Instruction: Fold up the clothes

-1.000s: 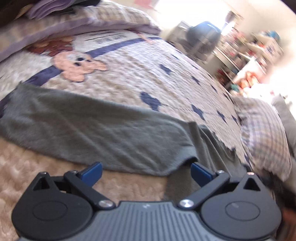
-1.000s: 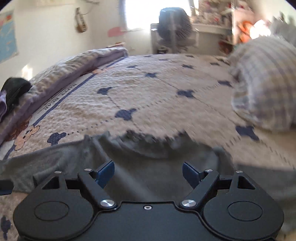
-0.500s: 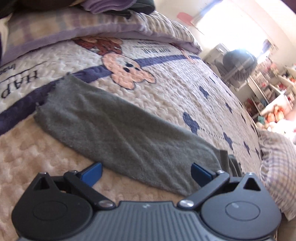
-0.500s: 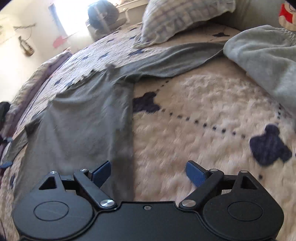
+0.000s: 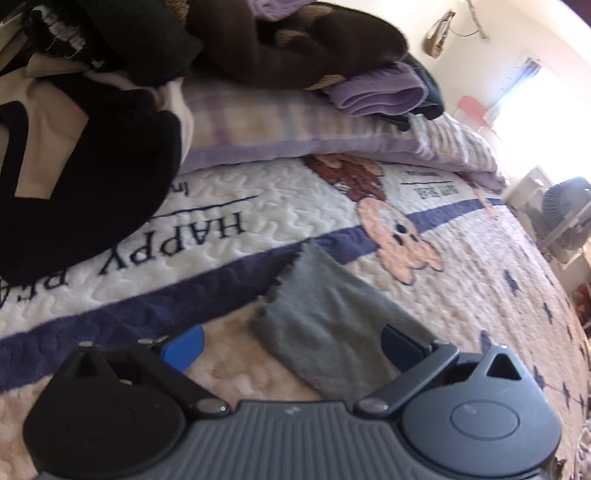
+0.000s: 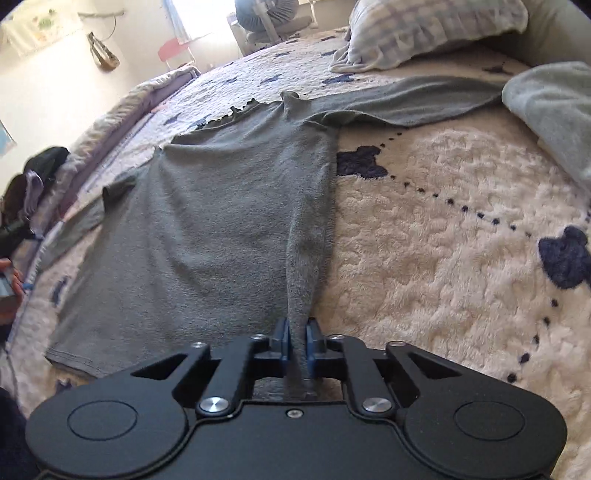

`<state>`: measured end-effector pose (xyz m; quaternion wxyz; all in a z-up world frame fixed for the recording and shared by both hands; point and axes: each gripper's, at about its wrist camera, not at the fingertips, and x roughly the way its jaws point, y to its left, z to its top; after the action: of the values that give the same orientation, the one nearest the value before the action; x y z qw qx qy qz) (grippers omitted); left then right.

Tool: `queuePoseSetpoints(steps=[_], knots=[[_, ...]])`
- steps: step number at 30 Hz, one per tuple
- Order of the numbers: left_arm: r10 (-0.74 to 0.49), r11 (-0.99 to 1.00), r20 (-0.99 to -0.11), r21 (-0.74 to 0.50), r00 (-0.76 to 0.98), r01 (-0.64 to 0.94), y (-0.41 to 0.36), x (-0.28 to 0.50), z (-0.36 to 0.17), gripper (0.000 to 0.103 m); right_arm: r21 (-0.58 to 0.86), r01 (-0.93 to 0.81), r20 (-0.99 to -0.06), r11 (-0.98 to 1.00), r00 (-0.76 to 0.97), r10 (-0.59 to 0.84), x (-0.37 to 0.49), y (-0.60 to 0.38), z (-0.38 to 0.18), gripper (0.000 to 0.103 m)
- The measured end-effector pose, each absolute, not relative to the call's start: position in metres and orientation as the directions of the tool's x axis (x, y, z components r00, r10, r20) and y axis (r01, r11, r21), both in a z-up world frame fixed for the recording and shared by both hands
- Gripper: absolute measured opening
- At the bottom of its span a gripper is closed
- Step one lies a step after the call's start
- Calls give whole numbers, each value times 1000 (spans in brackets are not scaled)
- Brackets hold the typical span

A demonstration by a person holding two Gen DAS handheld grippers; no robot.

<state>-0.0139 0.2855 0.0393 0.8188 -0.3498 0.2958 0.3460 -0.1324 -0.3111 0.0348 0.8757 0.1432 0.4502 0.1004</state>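
A grey long-sleeved top [image 6: 221,221] of soft, slightly fuzzy knit lies spread flat on a bed. The bed is covered by a cream quilt [image 6: 443,240] with a plush, bumpy texture, dotted navy lines and small navy bear-head shapes. The top's neckline has a frilled, wavy edge. One sleeve stretches away across the quilt towards a checked pillow [image 6: 424,29]; a lighter grey garment [image 6: 554,110] sits at the bed's edge near that sleeve's end.

The right hand-held gripper [image 6: 296,341] has its blue pads pressed together on a pinch of the top's side edge near the hem. The pinched fabric rises from the quilt into a narrow ridge that runs down between the pads.

The left hand-held gripper [image 5: 291,341] hangs over the other sleeve's end [image 5: 321,325], its blue fingers standing wide apart. The ragged, frilled cuff lies flat on the quilt between and beyond them, not touched. Here the quilt shows a broad navy stripe, a pink cartoon bear, a brown bear and the word "HAPPY" in dark letters. Behind it is a striped lilac blanket roll [image 5: 332,129], topped by a heap of dark brown, black and lilac clothes [image 5: 295,48].
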Motion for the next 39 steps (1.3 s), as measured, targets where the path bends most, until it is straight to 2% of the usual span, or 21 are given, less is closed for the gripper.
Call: queuePoseSetpoints(steps=[12,18,22,26,29,39], knots=[[359,524,-743,-340,565,-780,288,-3,32,103,412,-115,-663,904,643,384,-141,-335,84,4],[326,459,-711,-457,623,-762,296,-17,33,103,395,-41,-697,918,637,329,-145,-351,64,4],[329,480,-729,-419,601,-771,294,-9,33,103,367,38,-697,929,673,248,-148,-368,61,2],[332,494,-724,-413,605,-765,293,-8,31,103,350,-6,-710,937,651,269,-143,-358,51,11],[331,478,-716,-434,614,-764,295,-10,31,103,362,-42,-716,931,628,307,-140,-344,42,30],[304,464,-709,-473,636,-749,301,-11,33,103,339,-59,-736,939,605,304,-139,-330,32,34]])
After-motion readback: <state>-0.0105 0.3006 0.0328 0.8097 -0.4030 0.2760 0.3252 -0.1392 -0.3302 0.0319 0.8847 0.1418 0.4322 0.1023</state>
